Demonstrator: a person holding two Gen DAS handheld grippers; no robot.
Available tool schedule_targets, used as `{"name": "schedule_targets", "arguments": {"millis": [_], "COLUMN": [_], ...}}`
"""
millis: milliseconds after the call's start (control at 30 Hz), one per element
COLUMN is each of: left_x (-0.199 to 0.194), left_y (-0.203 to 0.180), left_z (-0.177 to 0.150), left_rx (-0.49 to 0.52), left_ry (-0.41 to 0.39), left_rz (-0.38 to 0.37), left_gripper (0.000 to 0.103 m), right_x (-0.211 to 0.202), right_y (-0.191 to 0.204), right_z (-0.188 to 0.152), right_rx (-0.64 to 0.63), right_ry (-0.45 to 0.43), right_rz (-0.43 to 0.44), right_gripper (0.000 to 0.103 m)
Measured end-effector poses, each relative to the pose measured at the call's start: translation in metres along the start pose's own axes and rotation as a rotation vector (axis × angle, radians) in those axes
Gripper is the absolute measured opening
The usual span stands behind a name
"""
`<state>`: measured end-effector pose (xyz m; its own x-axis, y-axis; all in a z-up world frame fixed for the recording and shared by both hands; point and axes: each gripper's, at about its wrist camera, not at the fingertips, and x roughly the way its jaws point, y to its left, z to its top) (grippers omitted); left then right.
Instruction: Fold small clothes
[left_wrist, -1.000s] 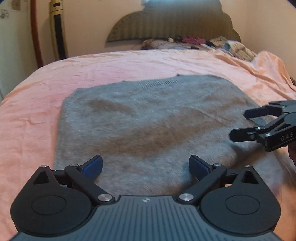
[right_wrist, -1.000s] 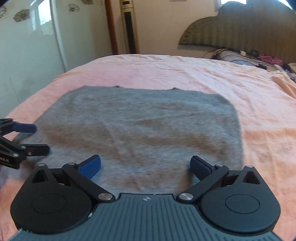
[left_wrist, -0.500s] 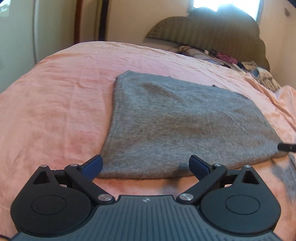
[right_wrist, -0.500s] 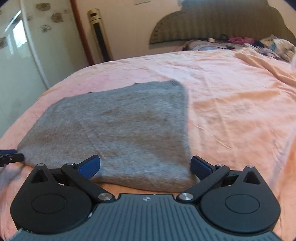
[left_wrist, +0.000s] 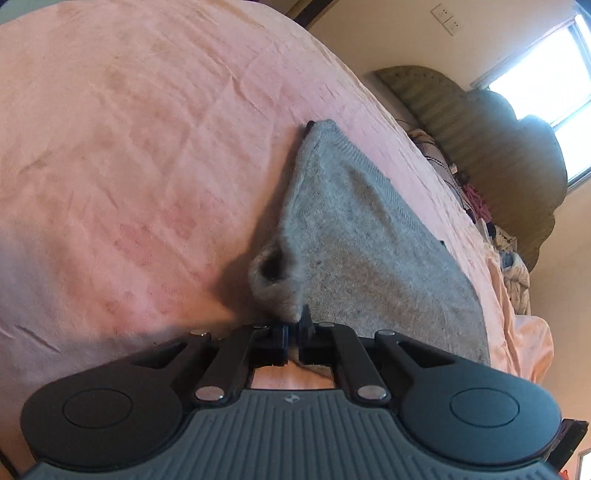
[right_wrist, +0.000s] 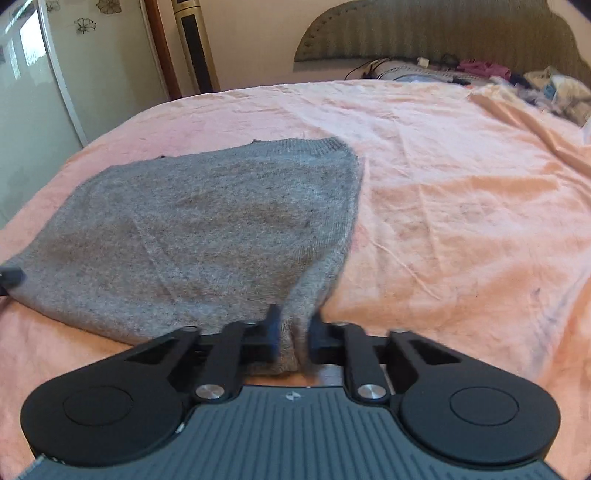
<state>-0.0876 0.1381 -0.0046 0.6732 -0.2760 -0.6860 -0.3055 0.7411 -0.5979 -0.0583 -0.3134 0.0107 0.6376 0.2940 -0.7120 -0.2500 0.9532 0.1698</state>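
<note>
Pinching opposite near corners of a grey fuzzy knit garment (right_wrist: 207, 229), two handheld black grippers work over a bed covered w/ a wrinkled pink sheet (right_wrist: 461, 192). The left gripper (left_wrist: 293, 328) has its fingers pressed nearly together on a bunched corner of the knit, which puckers into a small dark-mouthed fold just ahead of the tips. The right gripper (right_wrist: 293, 332) has jaws closing on a thicker wad of the same fabric, gathered between its blurred fingers (right_wrist: 271, 334).

The garment lies flat on the sheet, ribbed edge toward the headboard, near edge at both grippers.

Left wrist view, rolled hard to one side, alone shows a bright window (left_wrist: 546, 66), a wall socket (left_wrist: 445, 18) and the lifted, hollow-looking corner. Right wrist view alone shows a white flower-printed cabinet door (right_wrist: 40, 81), a tall dark-and-gold column (right_wrist: 194, 44) and the knit's whole spread; at its left edge a dark tip, prob. the other gripper, is cut off by the frame. Both views catch the padded olive headboard (right_wrist: 424, 33) and a pile of mixed clothes (right_wrist: 535, 81) below it, too small to sort out.

The fabric inside both jaws is partly hidden by the linkages.
</note>
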Motion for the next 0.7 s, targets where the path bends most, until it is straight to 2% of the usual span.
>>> {"name": "schedule_targets", "arguments": {"millis": [133,167,233,267,300,333,367,400,433,500,533,567,600,700], "left_x": [-0.027,-0.027,-0.012,-0.011,-0.014,-0.019,-0.026,-0.032,-0.037,-0.042,-0.042,-0.038,-0.025,0.033], "left_y": [-0.012,-0.011,-0.002,0.001,-0.001,-0.004,-0.007,-0.009,-0.012,-0.021,-0.028,-0.035,-0.046,-0.075], "left_z": [0.008,0.010,0.009,0.006,0.004,0.005,0.007,0.012,0.018,0.038,0.048,0.057,0.069,0.096], "left_rx": [0.162,0.175,0.193,0.204,0.238,0.261,0.276,0.281,0.283,0.296,0.308,0.342,0.411,0.559], "left_ry": [-0.083,-0.073,0.003,-0.009,-0.017,-0.031,-0.061,-0.098,-0.147,-0.268,-0.324,-0.356,-0.355,-0.321], "left_rz": [0.027,0.045,0.082,0.074,0.086,0.091,0.084,0.083,0.091,0.115,0.115,0.094,0.077,0.149], "left_gripper": [0.004,0.004,0.004,0.006,0.007,0.009,0.015,0.027,0.035,0.091,0.096,0.096,0.096,0.096], "right_x": [-0.017,-0.015,-0.011,-0.011,-0.011,-0.013,-0.016,-0.020,-0.023,-0.017,-0.010,-0.001,0.013,0.055], "right_y": [-0.003,-0.006,-0.010,-0.011,-0.014,-0.017,-0.020,-0.022,-0.023,-0.029,-0.034,-0.038,-0.045,-0.058], "right_z": [-0.008,-0.012,-0.019,-0.017,-0.014,-0.009,-0.005,0.000,0.007,0.029,0.041,0.052,0.066,0.101], "right_rx": [-0.012,-0.007,-0.004,0.012,0.038,0.067,0.091,0.095,0.085,0.077,0.085,0.094,0.111,0.140], "right_ry": [-0.002,0.008,-0.009,-0.015,-0.007,-0.003,-0.021,-0.064,-0.098,-0.124,-0.129,-0.124,-0.114,-0.095], "right_rz": [-0.006,-0.013,-0.004,0.003,0.028,0.061,0.080,0.081,0.076,0.051,0.051,0.063,0.077,0.082], "right_gripper": [0.014,0.014,0.015,0.017,0.032,0.062,0.080,0.102,0.101,0.098,0.098,0.098,0.097,0.096]}}
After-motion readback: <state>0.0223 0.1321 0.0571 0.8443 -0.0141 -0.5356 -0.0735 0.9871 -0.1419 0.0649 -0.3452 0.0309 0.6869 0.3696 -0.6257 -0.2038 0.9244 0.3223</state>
